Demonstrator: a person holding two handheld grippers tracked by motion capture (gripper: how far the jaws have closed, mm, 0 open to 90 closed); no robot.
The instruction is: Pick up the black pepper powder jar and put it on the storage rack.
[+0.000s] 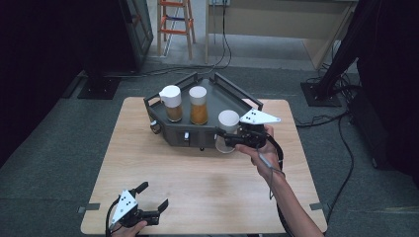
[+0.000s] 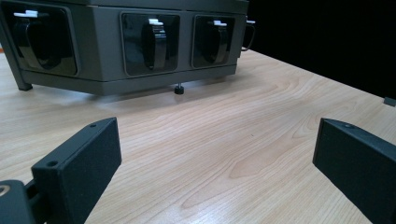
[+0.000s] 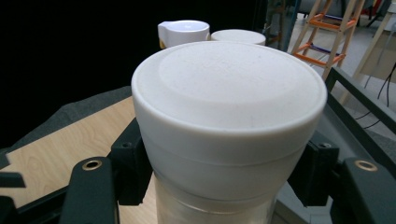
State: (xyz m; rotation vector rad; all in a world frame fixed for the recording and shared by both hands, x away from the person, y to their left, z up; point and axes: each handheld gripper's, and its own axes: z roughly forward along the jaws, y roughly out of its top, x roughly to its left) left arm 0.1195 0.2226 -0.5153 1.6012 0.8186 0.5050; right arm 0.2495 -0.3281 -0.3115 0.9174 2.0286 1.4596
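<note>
The right gripper (image 1: 232, 139) is closed tight on a jar (image 1: 228, 129) with a white lid (image 3: 229, 88), one black jaw on each side. The jar is at the front right corner of the dark tray (image 1: 225, 94). Two more jars (image 1: 185, 104) stand in the tray. The left gripper (image 1: 154, 197) is wide open and holds nothing, low over the wooden table (image 1: 197, 187)

Right claw (image 1: 232, 139) is being held clamped, forearm outstretched; left claw (image 1: 154, 196) is being held low, jaws spread wide.
</note>
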